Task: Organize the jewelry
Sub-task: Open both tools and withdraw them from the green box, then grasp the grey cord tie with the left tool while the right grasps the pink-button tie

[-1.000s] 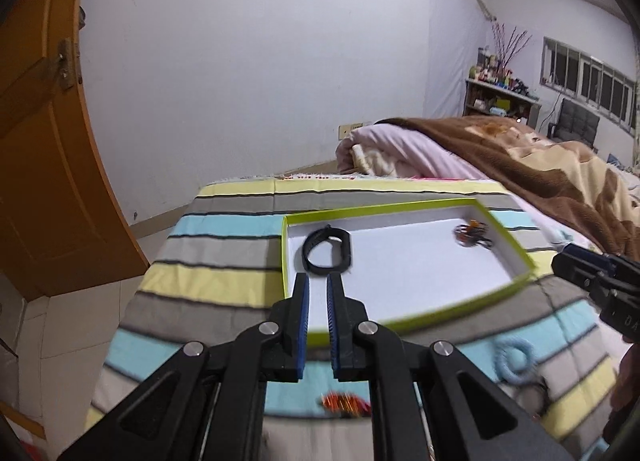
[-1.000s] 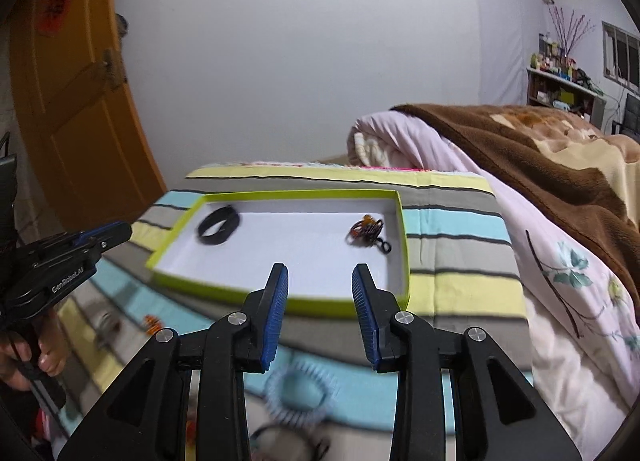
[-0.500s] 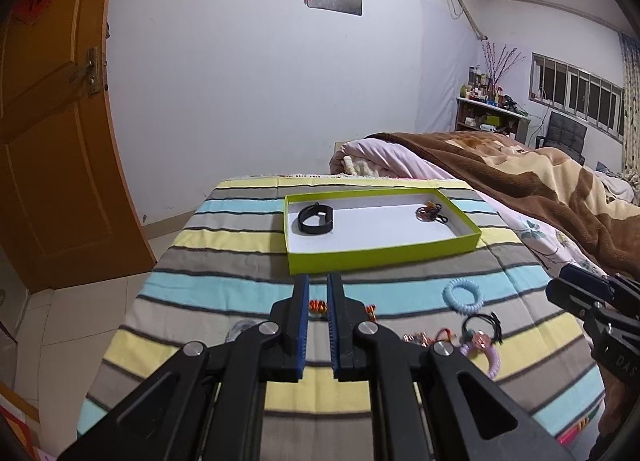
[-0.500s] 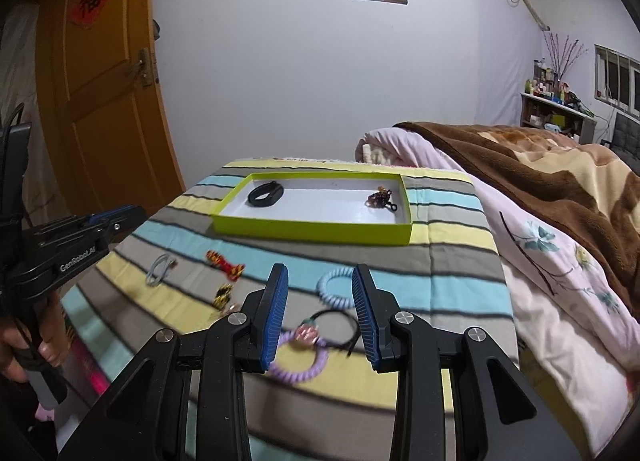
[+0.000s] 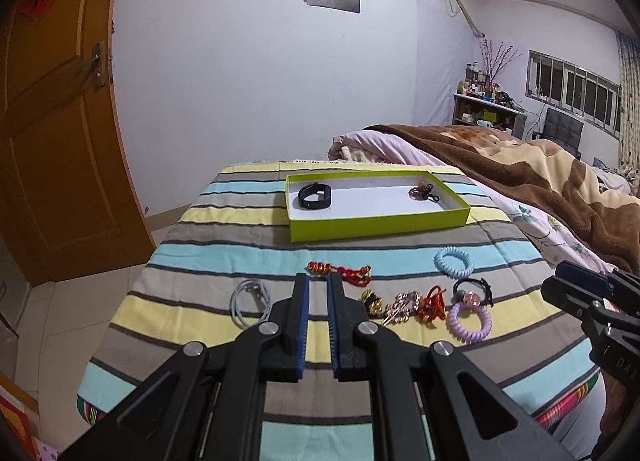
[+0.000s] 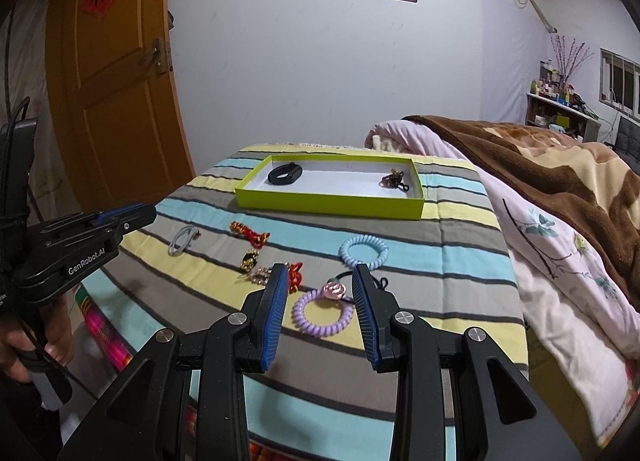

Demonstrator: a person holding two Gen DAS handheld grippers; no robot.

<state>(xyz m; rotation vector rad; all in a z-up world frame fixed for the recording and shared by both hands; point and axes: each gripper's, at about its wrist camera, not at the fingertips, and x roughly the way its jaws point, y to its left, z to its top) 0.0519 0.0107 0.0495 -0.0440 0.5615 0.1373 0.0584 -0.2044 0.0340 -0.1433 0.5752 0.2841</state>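
A lime-green tray (image 5: 376,227) (image 6: 328,205) sits at the far end of the striped cloth. In it lie a black band (image 5: 315,197) (image 6: 285,174) and a dark beaded piece (image 5: 422,193) (image 6: 394,180). Nearer on the cloth lie loose pieces: a red-gold cord (image 5: 340,272), a grey loop (image 5: 244,297), a light blue coil tie (image 6: 363,252), a purple coil tie (image 6: 322,313) and a pink rose elastic (image 6: 335,290). My left gripper (image 5: 318,277) hovers near the red cord, its jaws a narrow gap apart and empty. My right gripper (image 6: 320,269) stands wide open above the purple tie.
A gold piece (image 6: 249,260), a pinkish clip (image 6: 260,274) and a red knot (image 6: 295,277) cluster mid-cloth. A brown blanket (image 6: 540,165) and pink quilt rise on the right. An orange door (image 6: 116,93) stands at the left. A hand (image 6: 28,345) holds the left gripper.
Both grippers have drawn back from the tray toward the near edge of the cloth, bringing the loose pieces into view. Neither jaw opening has changed.
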